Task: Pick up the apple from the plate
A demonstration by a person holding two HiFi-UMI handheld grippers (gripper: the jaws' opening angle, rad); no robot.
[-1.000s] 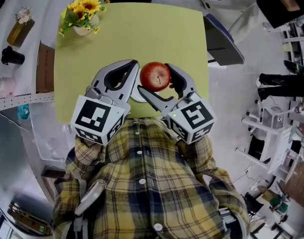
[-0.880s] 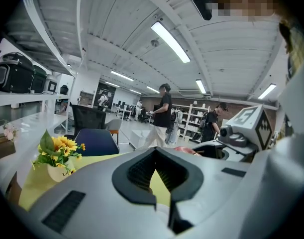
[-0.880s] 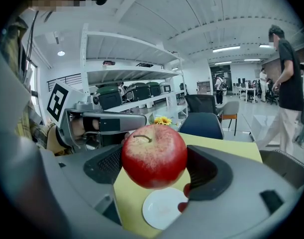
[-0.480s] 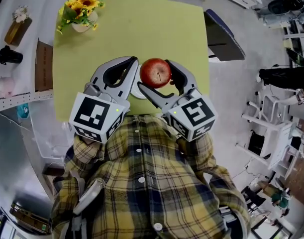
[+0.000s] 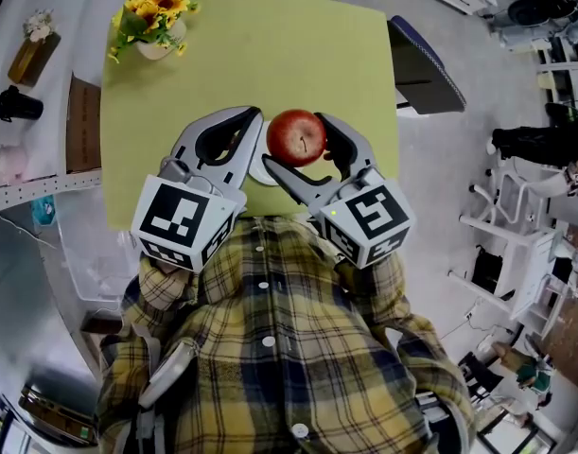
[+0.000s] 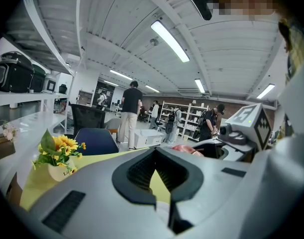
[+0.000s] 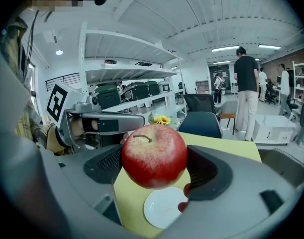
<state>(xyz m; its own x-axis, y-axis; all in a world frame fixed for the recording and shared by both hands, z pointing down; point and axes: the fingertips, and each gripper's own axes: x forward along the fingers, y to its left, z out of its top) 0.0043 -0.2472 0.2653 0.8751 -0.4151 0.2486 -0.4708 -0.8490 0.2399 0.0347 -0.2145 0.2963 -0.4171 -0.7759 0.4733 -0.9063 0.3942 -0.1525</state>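
A red apple [image 5: 297, 137] [image 7: 153, 155] hangs in the air above the table, and my right gripper [image 5: 299, 151] [image 7: 152, 169] is shut on it. Below it lies the small white plate [image 7: 164, 208], bare, on the yellow-green table [image 5: 270, 55]; the head view shows only a sliver of the plate [image 5: 261, 172] between the two grippers. My left gripper [image 5: 239, 149] [image 6: 159, 180] hovers just left of the apple, jaws closed with nothing between them. From the left gripper view the apple [image 6: 188, 150] peeks over the jaw.
A sunflower pot [image 5: 156, 22] [image 6: 57, 156] stands at the table's far left corner. A dark chair [image 5: 423, 69] is at the table's right side, another chair [image 6: 94, 141] at the far end. White shelving [image 5: 24, 83] runs along the left. People stand far off.
Between one second and half a second ago the view shifted slightly; the apple stays held in the right gripper at almost the same spot. The left gripper has not moved.
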